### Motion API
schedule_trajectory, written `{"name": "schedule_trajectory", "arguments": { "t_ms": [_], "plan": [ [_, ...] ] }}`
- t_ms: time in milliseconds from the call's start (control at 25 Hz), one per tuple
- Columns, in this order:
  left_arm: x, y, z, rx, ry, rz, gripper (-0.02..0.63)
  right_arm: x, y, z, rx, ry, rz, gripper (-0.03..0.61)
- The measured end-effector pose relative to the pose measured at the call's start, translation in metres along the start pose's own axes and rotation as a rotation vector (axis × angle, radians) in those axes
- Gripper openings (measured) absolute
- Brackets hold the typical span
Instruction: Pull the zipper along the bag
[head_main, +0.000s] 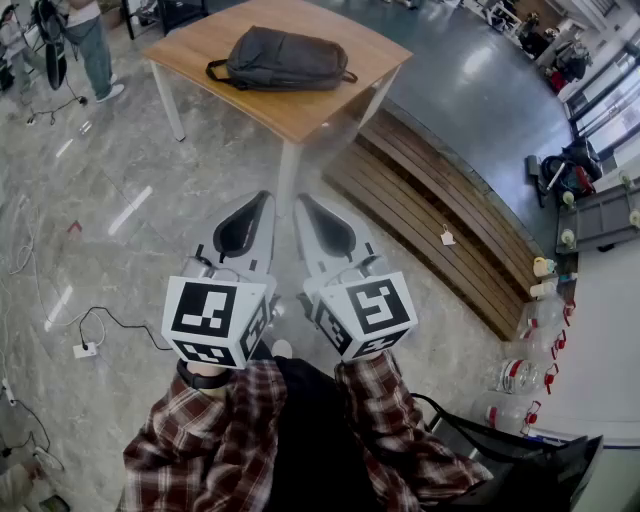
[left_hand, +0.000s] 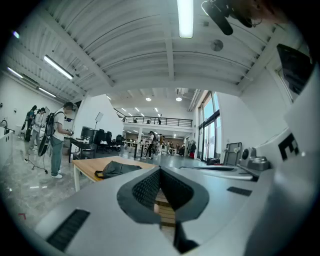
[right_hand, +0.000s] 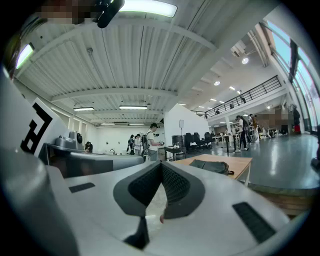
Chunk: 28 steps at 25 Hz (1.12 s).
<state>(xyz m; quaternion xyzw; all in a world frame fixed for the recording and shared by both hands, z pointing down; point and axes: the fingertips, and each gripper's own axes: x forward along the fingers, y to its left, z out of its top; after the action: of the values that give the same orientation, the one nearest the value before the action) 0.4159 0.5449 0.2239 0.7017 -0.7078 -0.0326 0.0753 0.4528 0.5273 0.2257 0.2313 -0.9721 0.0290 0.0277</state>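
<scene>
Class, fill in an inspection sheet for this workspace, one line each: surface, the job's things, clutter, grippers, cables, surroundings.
Surface: light wooden table with white legs, standing on a grey polished floor ahead of the person.
Job's things: dark grey fabric backpack lies flat on the table; its zipper is too small to make out.
Clutter: nothing seen on the table besides the backpack.
Grippers: left gripper and right gripper are side by side near the body, well short of the table; the fingers of each are together with nothing between them.
Cables: thin black cable runs to a white power strip on the floor at left.
Surroundings: curved wooden slatted bench right of the table; a person stands beyond its left end.
</scene>
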Motion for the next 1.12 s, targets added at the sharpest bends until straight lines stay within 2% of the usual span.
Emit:
{"name": "schedule_trajectory", "arguments": {
  "t_ms": [200, 400, 800, 1120],
  "plan": [
    [0.025, 0.031, -0.005, -0.022, 0.01, 0.017, 0.008, 0.035, -0.007, -0.008, 0.004, 0.018, 0.009, 0.008],
    [0.072, 0.081, -0.005, -0.019, 0.006, 0.016, 0.008, 0.1, -0.029, -0.01, -0.006, 0.01, 0.001, 0.008],
    [0.177, 0.236, 0.054, 0.034, -0.027, -0.035, 0.008, 0.286, -0.064, 0.032, -0.008, -0.063, -0.083, 0.008],
    [0.24, 0.336, 0.063, 0.006, 0.003, -0.033, 0.008, 0.402, -0.083, 0.031, -0.002, -0.021, -0.1, 0.008]
  ]
}}
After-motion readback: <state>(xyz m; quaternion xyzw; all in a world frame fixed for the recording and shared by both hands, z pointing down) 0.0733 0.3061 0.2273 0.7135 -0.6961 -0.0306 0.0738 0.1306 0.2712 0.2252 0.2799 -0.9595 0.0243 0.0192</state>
